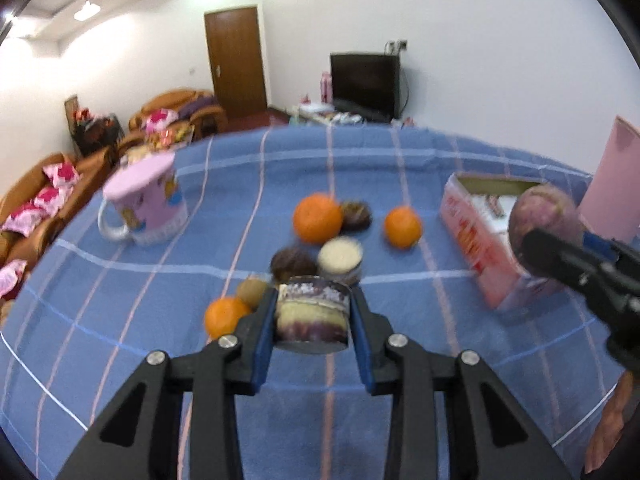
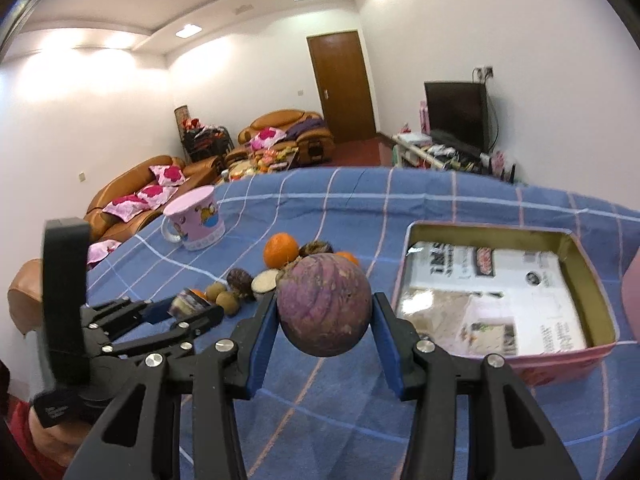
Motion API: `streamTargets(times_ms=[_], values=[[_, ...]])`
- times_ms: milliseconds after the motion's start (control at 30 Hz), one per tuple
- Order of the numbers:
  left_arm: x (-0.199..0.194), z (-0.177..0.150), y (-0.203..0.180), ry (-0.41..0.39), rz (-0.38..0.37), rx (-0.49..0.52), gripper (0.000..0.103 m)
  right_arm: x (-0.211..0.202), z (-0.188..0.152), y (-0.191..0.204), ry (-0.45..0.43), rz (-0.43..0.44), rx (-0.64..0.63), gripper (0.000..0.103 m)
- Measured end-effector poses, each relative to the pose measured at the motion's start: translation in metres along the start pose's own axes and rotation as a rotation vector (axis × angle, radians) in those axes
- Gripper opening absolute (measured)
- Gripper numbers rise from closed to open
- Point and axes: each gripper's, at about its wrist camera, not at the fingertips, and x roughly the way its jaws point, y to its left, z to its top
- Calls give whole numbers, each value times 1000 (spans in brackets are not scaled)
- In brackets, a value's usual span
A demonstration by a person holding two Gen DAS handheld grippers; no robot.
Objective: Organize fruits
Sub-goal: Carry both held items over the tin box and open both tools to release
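Two tongs loaded, left tongs point(image 1: 314, 316) clamping upright cake jar point(image 1: 312, 314), right tongs point(image 2: 325, 312) gripping round purple fruit point(image 2: 324, 304)

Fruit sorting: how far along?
Nothing sorted yet: the pink box holds only printed paper. In hand: the right gripper grips a purple fruit clear of the cloth; the left gripper clamps a small jar. Left: three oranges, e.g., kiwis and dark fruits.

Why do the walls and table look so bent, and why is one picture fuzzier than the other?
Both views use fisheye lenses, so the tablecloth and walls curve. The left wrist view is smeared by motion: oranges and mug are soft. The right wrist view is sharper; the purple fruit shows clear ridges, and ceiling lights glare on the wall.
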Motion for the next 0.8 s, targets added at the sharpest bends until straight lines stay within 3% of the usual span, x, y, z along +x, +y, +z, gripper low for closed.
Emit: streamTargets(times_ms=[433,800], values=[[-8,47,-97,-104,-120,103,36,-39,8,-92,-83,-206,50,48],[22,64,-174,-84,-209,151,36,-46,7,-157,-67,-342,97,49]])
